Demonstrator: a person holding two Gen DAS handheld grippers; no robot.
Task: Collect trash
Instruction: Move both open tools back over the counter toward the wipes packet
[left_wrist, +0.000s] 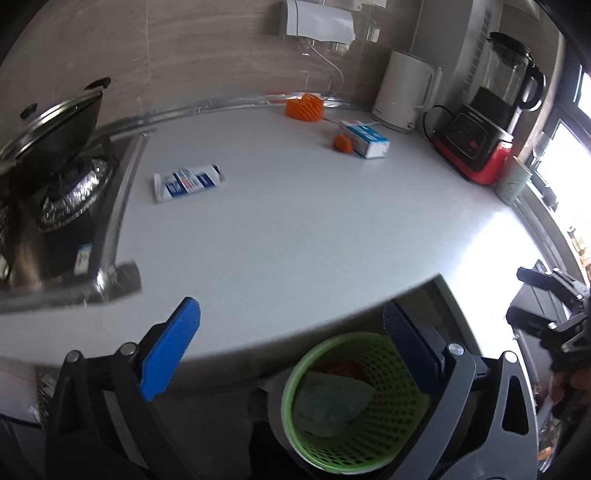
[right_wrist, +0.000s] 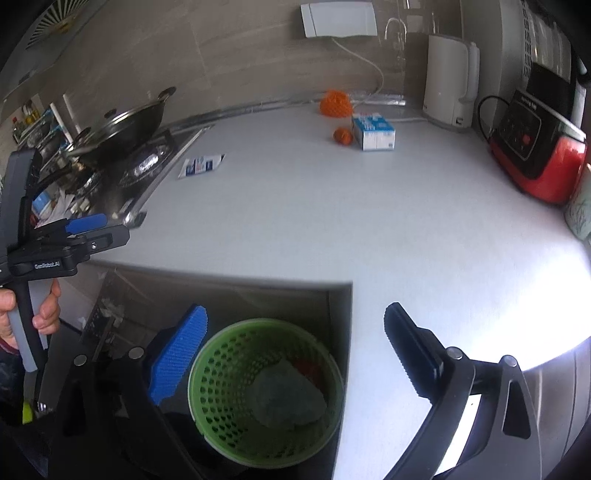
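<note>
So we hold both tools above the green basket (right_wrist: 264, 398), which stands below the edge of the worktop (left_wrist: 295, 221), and both are empty. Our left tool (left_wrist: 291, 345) gapes wide with nothing between its blue pads, and our right tool (right_wrist: 295, 349) stands just as wide, also with nothing in it. No earlier view is on hand, so we speak only of how they stand.

Part of the job looks done: inside the basket lies a pale greenish crumpled wad (right_wrist: 290, 400) with something red beneath it.

A good deal seems left. On the worktop a flat blue-and-white packet (left_wrist: 188, 181) lies near the stove (left_wrist: 70, 192). Farther back, a blue-and-white carton (left_wrist: 365, 139) sits with a small orange piece (left_wrist: 342, 143) just beside it, and an orange mesh thing (left_wrist: 306, 107) rests against the back wall. We judge these four to be the remaining trash, though whether every one counts we cannot tell. The kettle (left_wrist: 404, 96) and blender (left_wrist: 491, 107) presumably stay.
</note>
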